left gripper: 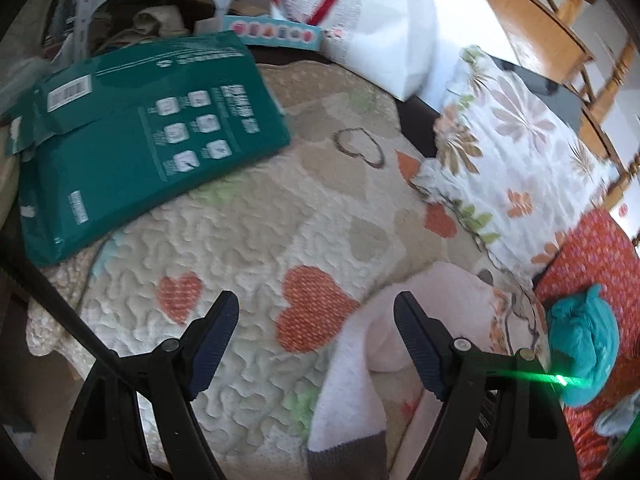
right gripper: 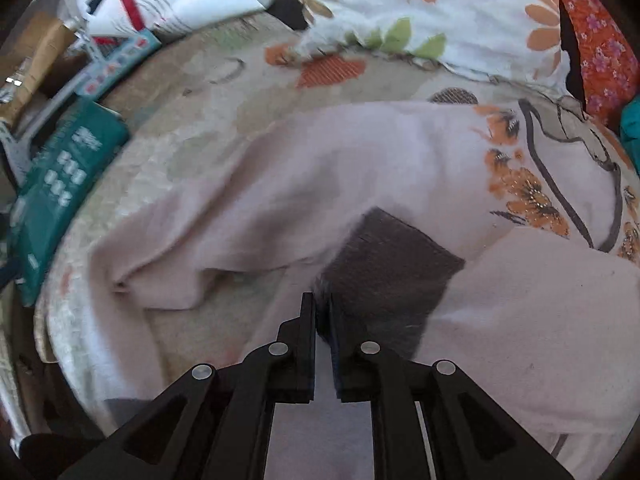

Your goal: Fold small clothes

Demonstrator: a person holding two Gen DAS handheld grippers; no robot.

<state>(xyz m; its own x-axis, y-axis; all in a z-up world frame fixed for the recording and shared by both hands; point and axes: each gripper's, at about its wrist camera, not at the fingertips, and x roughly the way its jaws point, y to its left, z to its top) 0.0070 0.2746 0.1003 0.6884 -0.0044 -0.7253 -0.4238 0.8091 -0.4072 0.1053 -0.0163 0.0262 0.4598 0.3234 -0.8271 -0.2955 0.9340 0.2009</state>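
Note:
A small pale pink garment (right gripper: 340, 168) with orange flower print and dark grey cuffs lies rumpled on a quilted heart-pattern cover (left gripper: 248, 232). My right gripper (right gripper: 322, 300) is shut on the garment's dark grey cuff (right gripper: 384, 272) and holds it over the pink body. In the left wrist view the same garment (left gripper: 424, 292) shows at lower right, with a white sleeve and a grey cuff (left gripper: 344, 456) near the bottom edge. My left gripper (left gripper: 316, 312) is open and empty above the quilt, its right finger over the garment's edge.
A green plastic pack (left gripper: 132, 140) lies on the quilt at the left. A floral pillow (left gripper: 512, 148) and a white paper bag (left gripper: 360, 20) sit behind. A red patterned cloth (left gripper: 592, 264) with a teal bundle (left gripper: 584, 340) lies at right.

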